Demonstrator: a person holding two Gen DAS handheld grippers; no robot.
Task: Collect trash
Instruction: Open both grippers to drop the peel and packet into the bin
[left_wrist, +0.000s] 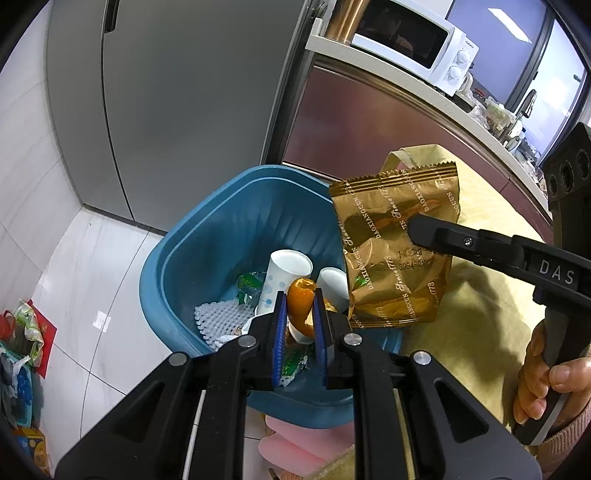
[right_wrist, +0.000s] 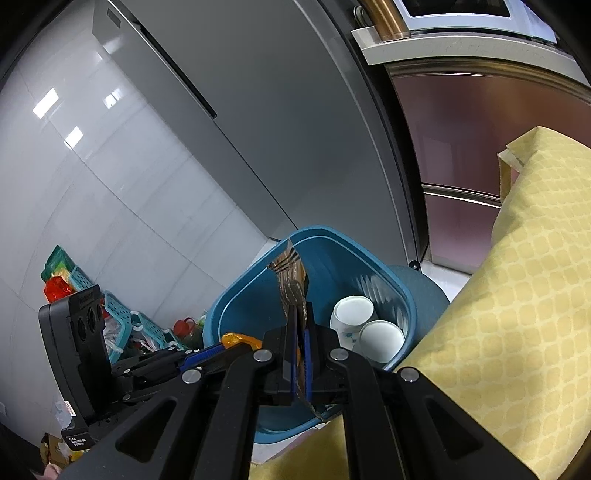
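Two tools hang over one blue plastic trash bin (left_wrist: 207, 236) that stands on the pale tiled floor beside the surface draped in a yellow patterned cloth (right_wrist: 535, 280). The left tool (left_wrist: 300, 295) is clamped on one curled piece of orange peel (left_wrist: 301, 299), held between its blue-padded fingers (left_wrist: 280, 325) just above the bin's opening. The right tool (right_wrist: 301, 314) is pressed together on one shiny gold foil snack wrapper (left_wrist: 395, 243), which hangs at the bin's right rim, partly over the cloth. A hand (left_wrist: 546, 380) grips the right tool's handle. Inside the bin lie two white paper cups (right_wrist: 352, 312), one white foam fruit net (left_wrist: 221, 317) and two green wrappers (left_wrist: 248, 284), as far as can be counted. One grey refrigerator (left_wrist: 177, 92) rises behind the bin, and one white microwave (left_wrist: 424, 48) sits on the counter to the right
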